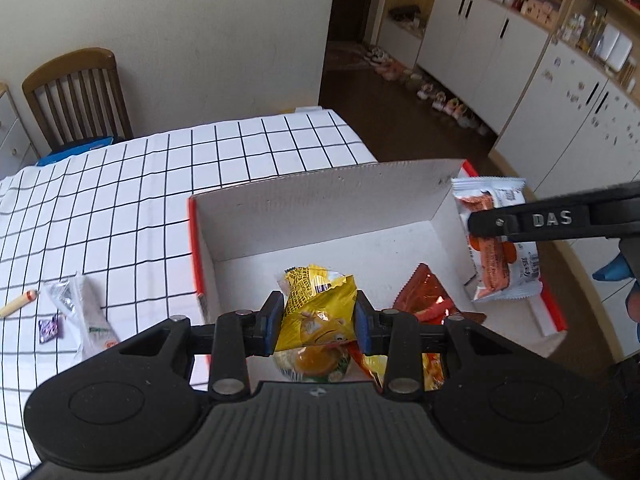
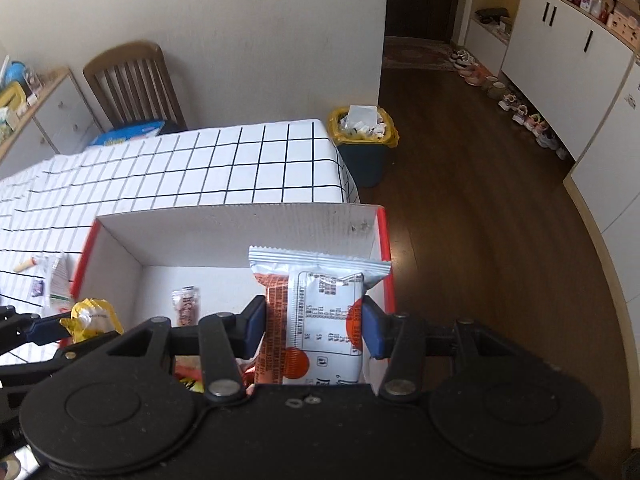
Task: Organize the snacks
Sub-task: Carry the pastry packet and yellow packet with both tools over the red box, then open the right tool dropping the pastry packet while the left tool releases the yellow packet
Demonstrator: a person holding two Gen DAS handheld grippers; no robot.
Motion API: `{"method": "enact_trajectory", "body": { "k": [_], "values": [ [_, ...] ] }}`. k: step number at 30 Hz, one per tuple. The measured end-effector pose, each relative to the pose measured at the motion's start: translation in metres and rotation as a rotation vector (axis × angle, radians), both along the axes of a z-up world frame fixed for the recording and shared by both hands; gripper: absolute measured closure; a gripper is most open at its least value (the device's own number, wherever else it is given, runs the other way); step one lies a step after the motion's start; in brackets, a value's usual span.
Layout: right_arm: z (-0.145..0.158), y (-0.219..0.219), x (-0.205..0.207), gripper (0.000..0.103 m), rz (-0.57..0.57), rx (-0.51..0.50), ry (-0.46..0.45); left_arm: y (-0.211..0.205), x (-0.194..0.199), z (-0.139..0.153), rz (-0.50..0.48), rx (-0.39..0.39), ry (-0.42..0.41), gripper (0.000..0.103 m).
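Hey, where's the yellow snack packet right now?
The yellow snack packet is clamped in the left gripper, held over the near part of the open white box, left of the orange packet.

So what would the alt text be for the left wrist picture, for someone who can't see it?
The left gripper clamps a crinkled yellow snack bag over an open white cardboard box with red outer sides. At right, the right gripper holds a white and orange packet at the box's edge. A few small snacks lie on the grid-patterned tablecloth.
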State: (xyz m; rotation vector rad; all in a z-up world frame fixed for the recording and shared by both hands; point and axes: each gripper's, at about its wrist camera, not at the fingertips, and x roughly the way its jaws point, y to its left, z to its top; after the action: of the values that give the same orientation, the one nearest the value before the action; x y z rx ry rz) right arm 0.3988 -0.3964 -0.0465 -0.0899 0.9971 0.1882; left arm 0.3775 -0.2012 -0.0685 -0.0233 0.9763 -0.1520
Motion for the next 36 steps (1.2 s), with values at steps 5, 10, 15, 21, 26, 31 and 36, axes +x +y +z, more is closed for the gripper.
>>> {"method": "enact_trajectory", "body": {
  "k": [5, 10, 15, 21, 26, 31, 36],
  "values": [
    [-0.016, 0.005, 0.018, 0.055, 0.029, -0.027, 0.022, -0.01, 0.015, -0.015, -0.019, 0.036, 0.028, 0.068],
    [-0.031, 0.015, 0.029, 0.055, 0.074, -0.047, 0.059, -0.018, 0.03, -0.033, -0.034, 0.065, 0.066, 0.068],
    [-0.043, 0.021, 0.036, 0.055, 0.089, -0.056, 0.089, -0.021, 0.038, -0.046, -0.038, 0.071, 0.1, 0.068],
    [-0.053, 0.023, 0.039, 0.055, 0.08, -0.049, 0.113, -0.026, 0.045, -0.06, -0.05, 0.082, 0.152, 0.068],
    [-0.055, 0.021, 0.041, 0.046, 0.067, -0.02, 0.124, -0.026, 0.048, -0.067, -0.035, 0.074, 0.177, 0.066],
    [-0.053, 0.021, 0.036, 0.041, 0.056, -0.006, 0.111, -0.024, 0.052, -0.067, -0.024, 0.05, 0.189, 0.061],
    [-0.042, 0.018, 0.029, 0.038, 0.063, 0.009, 0.086, -0.019, 0.049, -0.061, 0.001, 0.025, 0.17, 0.045]
  ]
}}
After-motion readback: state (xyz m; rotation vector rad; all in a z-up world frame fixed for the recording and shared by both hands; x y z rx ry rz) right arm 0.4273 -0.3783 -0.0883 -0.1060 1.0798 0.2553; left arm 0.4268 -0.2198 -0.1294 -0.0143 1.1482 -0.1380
